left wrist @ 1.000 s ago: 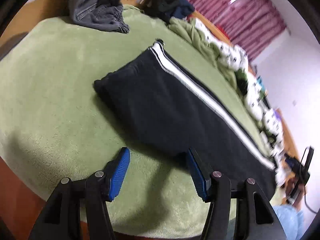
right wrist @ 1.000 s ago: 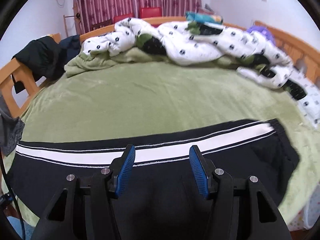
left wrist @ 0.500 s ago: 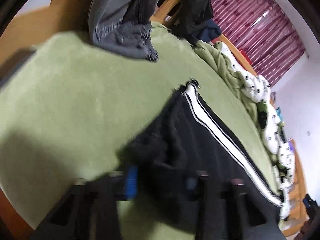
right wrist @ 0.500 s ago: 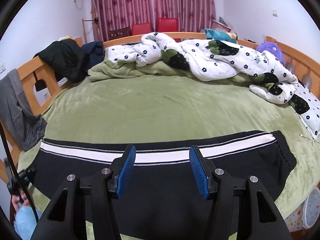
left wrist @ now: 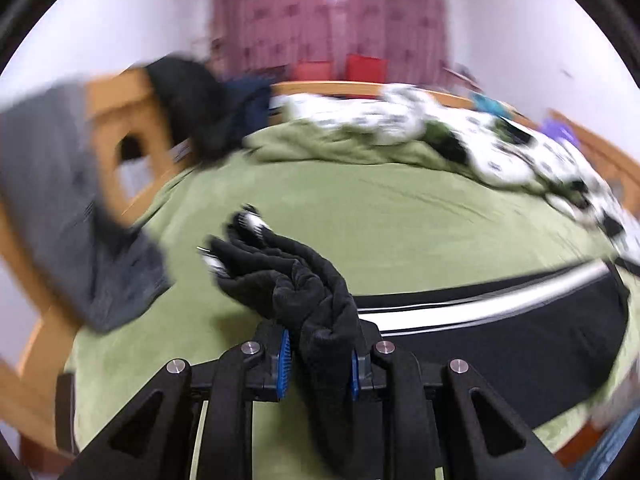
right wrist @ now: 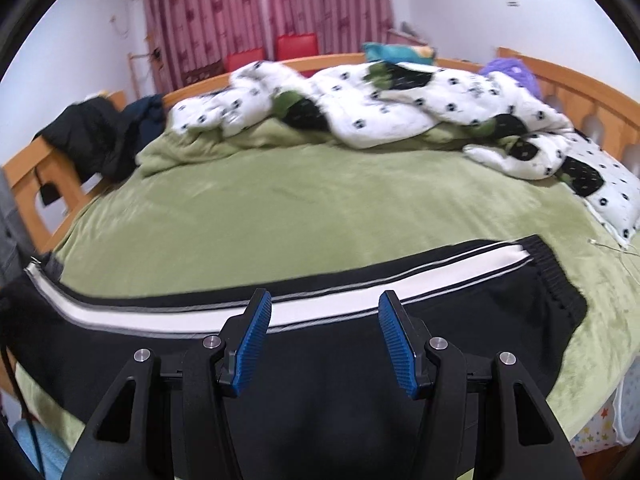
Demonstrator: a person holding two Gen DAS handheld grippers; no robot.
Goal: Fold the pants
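Note:
Black pants with a white side stripe (right wrist: 360,344) lie lengthwise across the near side of a green bed blanket (right wrist: 304,208). My left gripper (left wrist: 318,364) is shut on the bunched leg-cuff end of the pants (left wrist: 304,288) and holds it lifted off the blanket; the rest of the pants (left wrist: 500,328) trails flat to the right. My right gripper (right wrist: 326,340) is open and empty, hovering above the middle of the pants near the stripe. The waistband end (right wrist: 556,280) lies flat at the right.
A white spotted duvet (right wrist: 400,108) and a bunched green blanket lie along the far side. Dark jackets (right wrist: 100,136) hang on the wooden bed rail (right wrist: 36,176) at the left. Grey trousers (left wrist: 60,216) drape over the rail. Maroon curtains hang behind.
My left gripper has closed on the cuff end of the pants, lifted it and swung round to face across the bed. My right gripper has stayed open over the pants.

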